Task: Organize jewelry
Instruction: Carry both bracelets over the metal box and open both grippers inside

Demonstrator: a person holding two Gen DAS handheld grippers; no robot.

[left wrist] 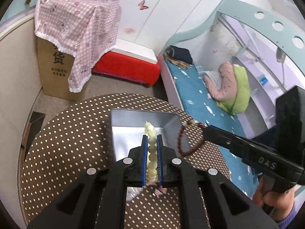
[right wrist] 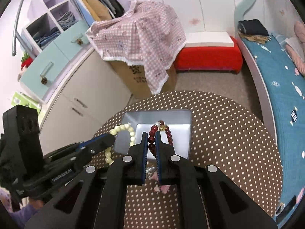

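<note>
The left gripper (left wrist: 152,139) is clamped on a strand of round, pale cream beads (left wrist: 152,152), and the right gripper (right wrist: 151,135) pinches a glossy dark red bead bracelet (right wrist: 152,133). Both strands hang above the open rectangular grey box (right wrist: 183,118) on the brown polka-dot tabletop (right wrist: 228,133).

Landmark: grey tray (left wrist: 171,123) on the dotted table.

- Near wall of tray hidden behind gripper bodies in both views.
- Small pink pieces (right wrist: 162,188) just in front of tray, partly covered by fingers; kind unclear.
- Silvery item (right wrist: 150,169) at tray's near edge, mostly hidden; cannot identify.
- Cream bead bracelet (left wrist: 151,152): lower loop hidden between pads.
- Hand (left wrist: 274,198) right of tray, cut by frame edge.
</note>
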